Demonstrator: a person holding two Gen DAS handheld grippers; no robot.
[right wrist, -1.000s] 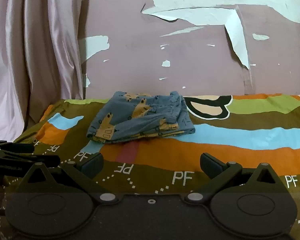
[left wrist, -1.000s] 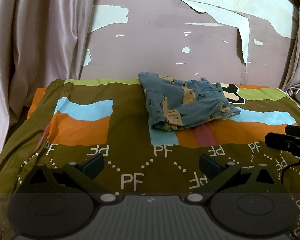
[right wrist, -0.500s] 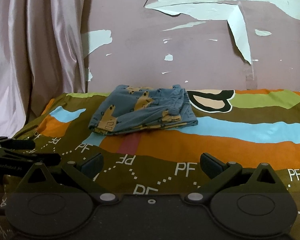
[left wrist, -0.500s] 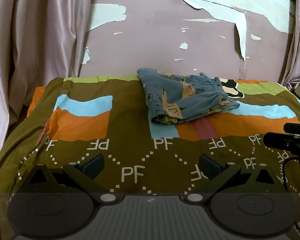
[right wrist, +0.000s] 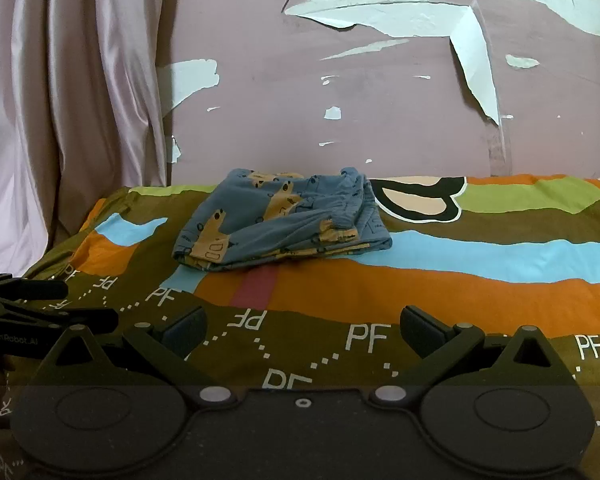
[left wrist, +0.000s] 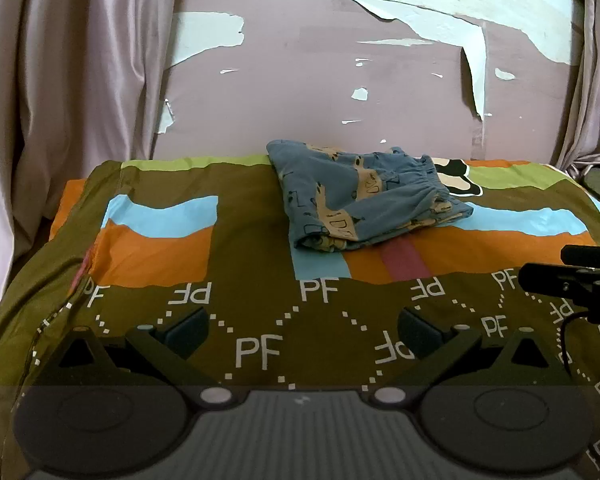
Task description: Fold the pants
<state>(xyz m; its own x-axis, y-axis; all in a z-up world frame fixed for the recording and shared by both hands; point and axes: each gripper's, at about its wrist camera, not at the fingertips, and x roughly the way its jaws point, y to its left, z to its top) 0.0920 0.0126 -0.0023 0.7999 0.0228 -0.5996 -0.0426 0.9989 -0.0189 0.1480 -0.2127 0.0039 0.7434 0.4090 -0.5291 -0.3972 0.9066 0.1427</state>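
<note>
Blue pants (left wrist: pixel 364 196) printed with tan animals lie folded in a compact stack at the far side of the bed, near the wall; the right wrist view shows the pants (right wrist: pixel 280 220) left of centre. My left gripper (left wrist: pixel 302 326) is open and empty, well short of them over the near part of the bedspread. My right gripper (right wrist: pixel 302 326) is likewise open and empty, away from the pants. Each gripper shows at the edge of the other's view: right gripper (left wrist: pixel 576 276), left gripper (right wrist: pixel 32 304).
A patterned bedspread (left wrist: pixel 160 240) in olive, orange and light blue with "PF" letters covers the bed. A pink wall with peeling paint (left wrist: pixel 340 60) stands behind. Pale curtains (left wrist: pixel 60 80) hang at the left, another curtain (left wrist: pixel 592 80) at the far right.
Both grippers have drawn back and risen slightly; the pants sit a little farther and lower in each view. The pants themselves have not moved.
</note>
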